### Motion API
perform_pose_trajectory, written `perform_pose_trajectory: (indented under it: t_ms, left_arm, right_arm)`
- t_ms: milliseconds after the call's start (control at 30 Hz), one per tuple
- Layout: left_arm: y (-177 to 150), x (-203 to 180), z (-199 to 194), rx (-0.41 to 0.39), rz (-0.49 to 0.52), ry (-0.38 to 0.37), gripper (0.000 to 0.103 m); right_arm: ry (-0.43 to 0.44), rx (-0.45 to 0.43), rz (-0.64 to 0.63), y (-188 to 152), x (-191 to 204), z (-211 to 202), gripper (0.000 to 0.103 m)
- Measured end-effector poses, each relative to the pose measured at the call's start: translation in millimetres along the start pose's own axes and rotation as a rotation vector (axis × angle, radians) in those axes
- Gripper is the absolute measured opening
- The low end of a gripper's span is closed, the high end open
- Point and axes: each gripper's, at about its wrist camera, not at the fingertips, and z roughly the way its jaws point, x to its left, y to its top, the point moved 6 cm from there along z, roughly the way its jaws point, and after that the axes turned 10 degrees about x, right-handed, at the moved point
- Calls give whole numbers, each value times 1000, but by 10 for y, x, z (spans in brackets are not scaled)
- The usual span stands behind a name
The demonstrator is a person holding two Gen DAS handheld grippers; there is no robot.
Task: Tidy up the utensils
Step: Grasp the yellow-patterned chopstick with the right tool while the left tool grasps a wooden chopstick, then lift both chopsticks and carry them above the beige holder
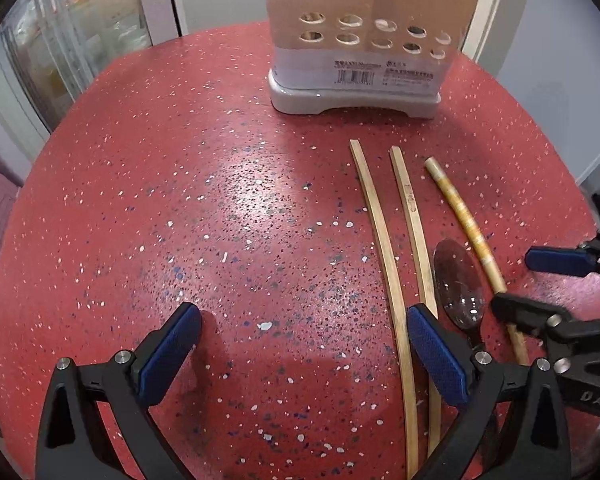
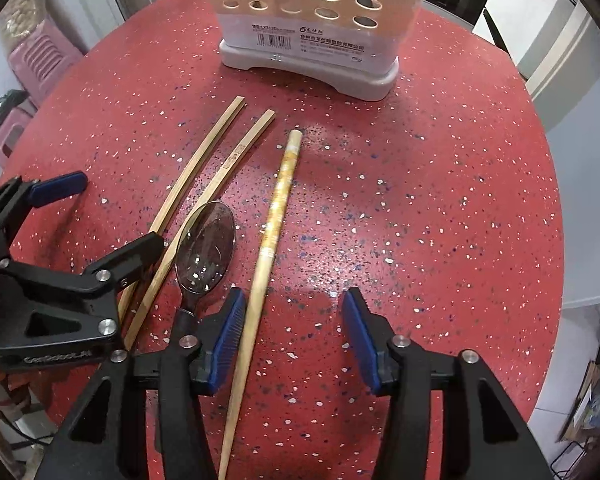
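The utensils lie in a loose row on a round red speckled table [image 2: 440, 184]: two flat bamboo chopsticks [image 2: 188, 184], a dark metal spoon [image 2: 206, 246] and a round yellow-patterned chopstick [image 2: 274, 216]. In the right wrist view the flat pair runs from about 7 o'clock up toward 12 o'clock, the spoon's bowl sits just right of them near the centre, and the round chopstick lies just right of the spoon, apart from it.

A pale utensil holder [image 2: 308, 20] with round holes and a barcode label stands upright at 12 o'clock, well apart from the utensil tips.

The right gripper [image 2: 294, 340] sits at 6 o'clock of its own view with its blue pads spread wide, clamping nothing; the round chopstick passes just beside its left pad, and whether they touch cannot be told.

The left gripper [image 1: 304, 354] is likewise spread apart, low over the table at 6 o'clock of its view. The flat chopsticks [image 1: 384, 240] run along its right finger, with the spoon [image 1: 458, 286] and the round chopstick [image 1: 466, 224] beyond at 4 o'clock. A pink stool [image 2: 44, 60] stands past the table edge at 10 o'clock.
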Motion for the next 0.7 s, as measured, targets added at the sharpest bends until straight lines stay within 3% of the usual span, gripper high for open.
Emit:
perform_pose_trajectory:
  t_ms: [200,433,633,667,700]
  left_arm:
    - [117,-81,18,35,27,4,103]
    - [256,-275,3,83,76,-19,103]
    - [360,-562,-65,112,167,-37,68]
    - [368,-597,-76,112,180,-46,48]
    - [364,-606,-84,109,189,-47,39]
  right_arm:
    - [25,-15,-35,-23,-85,-11,9]
    - [102,-56,-34,-138,-223,-77,8]
    - [181,-97,-1,-171,-360,-122,8]
    - [192,-105,2,-188,-388,-143,8]
    - [200,-112,5,-219,-433,-158,8]
